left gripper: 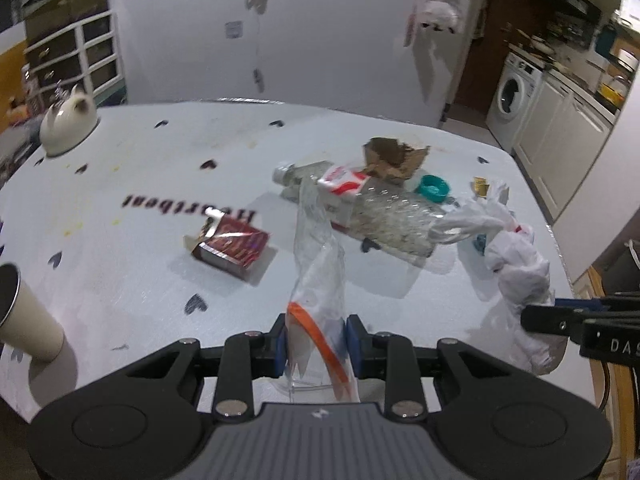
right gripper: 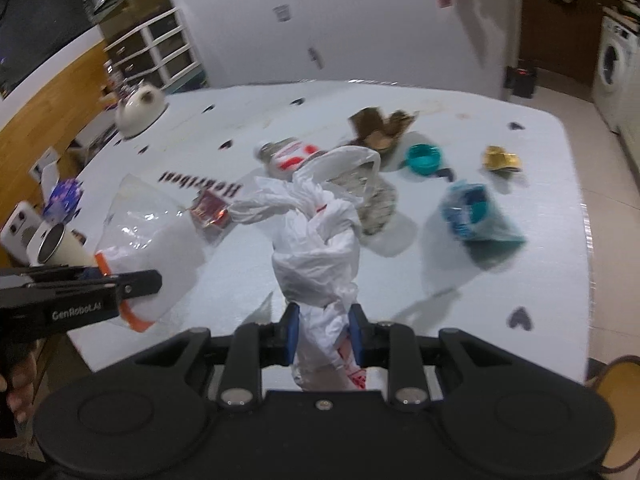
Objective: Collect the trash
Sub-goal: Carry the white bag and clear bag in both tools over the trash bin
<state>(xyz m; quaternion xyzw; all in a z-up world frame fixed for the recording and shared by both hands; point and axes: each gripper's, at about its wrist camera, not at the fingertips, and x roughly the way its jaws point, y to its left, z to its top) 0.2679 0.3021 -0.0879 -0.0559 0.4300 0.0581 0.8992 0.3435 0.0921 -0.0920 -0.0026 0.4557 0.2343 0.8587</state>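
Left gripper [left gripper: 316,344]: jaws clamped on the clear zip bag [left gripper: 316,280], held by its orange-striped mouth end so it hangs free. Its long axis runs away from the jaws toward the crushed bottle [left gripper: 376,208]. Right gripper [right gripper: 324,334]: jaws clamped on the crumpled white plastic bag [right gripper: 316,232], bunched and lifted off the tabletop [right gripper: 500,320], probably as the collecting sack. Remaining trash lies mid-tabletop.

A white wall [left gripper: 328,40] backs the table [left gripper: 140,272] (washing machine [left gripper: 514,94] far right).
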